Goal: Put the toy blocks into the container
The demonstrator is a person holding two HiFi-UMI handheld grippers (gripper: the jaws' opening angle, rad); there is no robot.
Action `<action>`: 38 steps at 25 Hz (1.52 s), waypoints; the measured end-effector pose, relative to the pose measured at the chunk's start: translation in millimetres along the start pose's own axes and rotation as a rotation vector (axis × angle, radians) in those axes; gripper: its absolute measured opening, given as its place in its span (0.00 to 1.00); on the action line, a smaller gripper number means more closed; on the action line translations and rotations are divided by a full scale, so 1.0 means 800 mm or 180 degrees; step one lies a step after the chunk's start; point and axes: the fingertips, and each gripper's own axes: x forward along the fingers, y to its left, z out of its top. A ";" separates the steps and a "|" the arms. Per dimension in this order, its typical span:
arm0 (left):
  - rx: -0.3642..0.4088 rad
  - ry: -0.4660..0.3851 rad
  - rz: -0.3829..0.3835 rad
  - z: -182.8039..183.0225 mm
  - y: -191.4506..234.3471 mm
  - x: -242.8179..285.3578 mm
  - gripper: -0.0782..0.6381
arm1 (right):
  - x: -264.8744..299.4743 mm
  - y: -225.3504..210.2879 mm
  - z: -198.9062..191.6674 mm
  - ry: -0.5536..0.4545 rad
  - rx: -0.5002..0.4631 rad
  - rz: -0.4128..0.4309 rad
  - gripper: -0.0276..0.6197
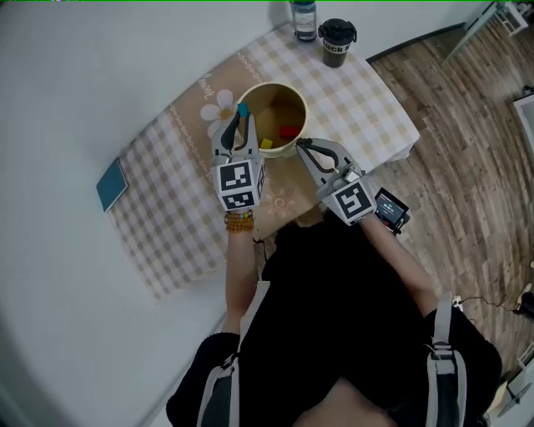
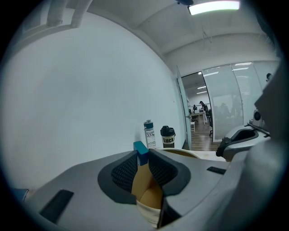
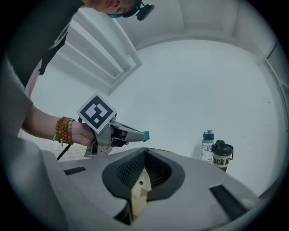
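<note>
Fingers (image 2: 124, 173) of my left gripper (image 2: 143, 153) are squeezing a small teal block (image 2: 141, 147), and the top of the block sticks up past the tips. From the head view, I see this block held right at the left edge of the round yellow container (image 1: 284, 104), up above the rim. The container stands on a table with a checked cloth (image 1: 167, 208). A red block (image 1: 289, 131) and a yellow block (image 1: 266, 143) already lie at the bottom of the container, a little apart from each other. My right gripper (image 1: 300, 143) is just beside the container, on the side near me and to the right. Its fingers are pressed together at the tips, and nothing is held there. Lower down between them I see a bit of something yellowish, which I think is the container, but that part is too small to be sure. At the far end of the table a clear bottle (image 1: 304, 18) and a black cup (image 1: 337, 40) stand side by side. A flat blue thing (image 1: 111, 184) lies at the left edge of the cloth, well away from the container.
</note>
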 end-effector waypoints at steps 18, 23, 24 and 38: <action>-0.0095 0.0025 0.0058 -0.019 -0.002 0.012 0.24 | 0.007 0.002 -0.010 0.0053 -0.0041 0.0173 0.05; -0.0121 -0.0080 0.0082 -0.015 0.009 -0.008 0.24 | 0.013 0.011 -0.002 0.0028 -0.0002 0.0145 0.05; -0.0139 -0.0117 0.0093 -0.015 0.013 -0.015 0.24 | 0.015 0.015 0.000 0.0012 0.0001 0.0140 0.05; -0.0414 -0.0286 0.0481 -0.101 0.117 -0.161 0.11 | 0.101 0.174 0.030 -0.0184 -0.0066 0.0497 0.05</action>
